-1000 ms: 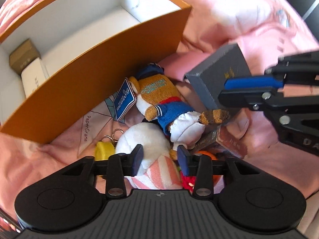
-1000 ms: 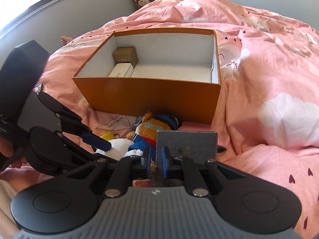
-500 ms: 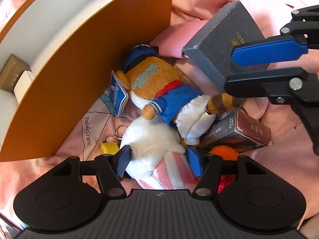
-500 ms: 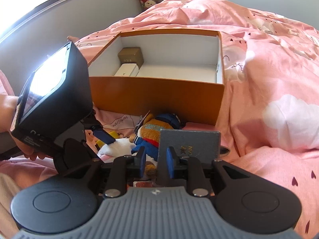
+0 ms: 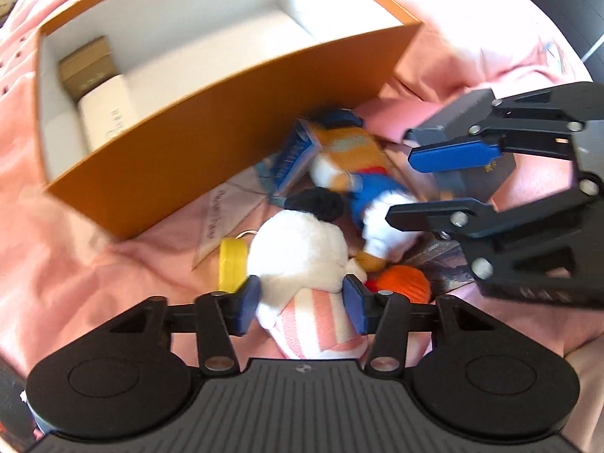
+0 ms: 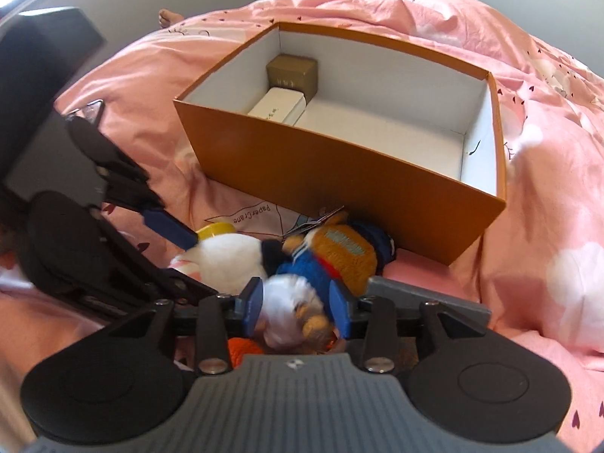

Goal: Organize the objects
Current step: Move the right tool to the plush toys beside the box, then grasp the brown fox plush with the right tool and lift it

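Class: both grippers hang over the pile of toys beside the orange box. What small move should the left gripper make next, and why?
Probably close the left gripper on the white plush. Its jaws are open on either side of the plush, and the box beside it has room.

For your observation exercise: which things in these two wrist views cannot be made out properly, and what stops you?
- Left wrist: fox plush blurred by motion.
- Left wrist: card box behind the right hand-held gripper.
- Right wrist: orange ball under that gripper.
- Right wrist: white box lettering too small.
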`<state>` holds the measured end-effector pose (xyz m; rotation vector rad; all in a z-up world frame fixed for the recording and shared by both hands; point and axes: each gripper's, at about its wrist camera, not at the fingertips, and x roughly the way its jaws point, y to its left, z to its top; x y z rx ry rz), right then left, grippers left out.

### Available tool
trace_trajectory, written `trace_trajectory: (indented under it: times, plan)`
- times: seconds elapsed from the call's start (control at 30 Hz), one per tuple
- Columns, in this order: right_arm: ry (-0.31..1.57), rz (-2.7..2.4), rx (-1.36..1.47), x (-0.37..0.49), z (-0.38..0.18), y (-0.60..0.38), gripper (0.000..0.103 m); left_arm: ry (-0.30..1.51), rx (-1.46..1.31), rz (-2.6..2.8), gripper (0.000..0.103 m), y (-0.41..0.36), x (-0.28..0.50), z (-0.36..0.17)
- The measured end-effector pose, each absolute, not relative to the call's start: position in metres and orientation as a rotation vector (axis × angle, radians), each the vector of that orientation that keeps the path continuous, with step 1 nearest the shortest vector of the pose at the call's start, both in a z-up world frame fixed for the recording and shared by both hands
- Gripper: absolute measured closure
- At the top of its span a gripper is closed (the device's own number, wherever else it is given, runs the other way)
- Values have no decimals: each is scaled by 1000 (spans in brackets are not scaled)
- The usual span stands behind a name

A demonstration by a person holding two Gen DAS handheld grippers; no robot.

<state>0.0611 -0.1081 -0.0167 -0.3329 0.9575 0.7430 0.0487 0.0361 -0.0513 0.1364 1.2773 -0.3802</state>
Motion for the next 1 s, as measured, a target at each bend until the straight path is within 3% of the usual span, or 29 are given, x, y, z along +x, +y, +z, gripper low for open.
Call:
trace_trajectory:
  times: [0.23,0.4,0.47,0.57,0.77,1.0]
  plan:
    - [1096,643,-285,85,-32,-85,55,1228,95,-330,48,56,58,-47]
    - [1105,636,-446,74,-44,-62,43,1215,66,-321,48,70,60,-45]
    - [1091,616,-507,71,-50,-56,43,1212,58,-317,48,73,59,-44]
    - [1082,571,-577,73,-59,-52,44,1209,47,-310,48,76,58,-42]
    - [1094,579,-493,82,-56,-66,63,1210,26,-303,48,76,59,-41]
    - [1158,709,-211,87,-40,-93,67,1238,36,-309,48,69,66,-38]
